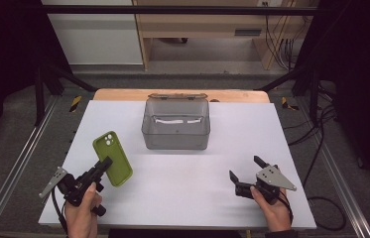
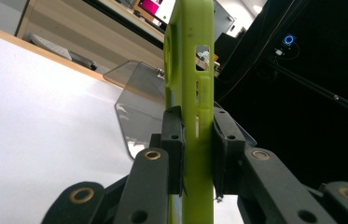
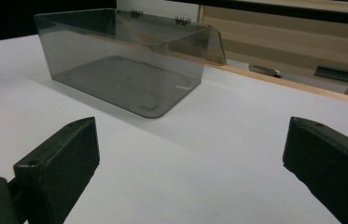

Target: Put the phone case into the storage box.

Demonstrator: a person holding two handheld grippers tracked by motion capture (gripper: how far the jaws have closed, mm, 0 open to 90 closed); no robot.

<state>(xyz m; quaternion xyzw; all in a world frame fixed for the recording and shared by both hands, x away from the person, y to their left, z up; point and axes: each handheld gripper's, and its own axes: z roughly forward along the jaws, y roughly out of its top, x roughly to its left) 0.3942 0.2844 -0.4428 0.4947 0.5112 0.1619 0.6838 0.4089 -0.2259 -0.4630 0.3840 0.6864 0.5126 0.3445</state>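
Right up against the lens, the green phone case [image 2: 191, 116] stands on edge between the left gripper [image 1: 104, 166]'s black pads, which press on both its faces — a firm pinch low on the case. In the high view the case hangs tilted over the white table [image 1: 182, 183], left of centre, near the clear grey box [image 1: 176, 124] whose lid stands open at the back. The likely job is dropping it in there, so the wise move is to lift it above the near wall and lower it flat — release only once it is inside. The left hand [image 1: 84, 210] holds its gripper angled up toward the box. The right gripper [image 1: 244, 174] rests low at the table's right, jaws spread wide, nothing between them.
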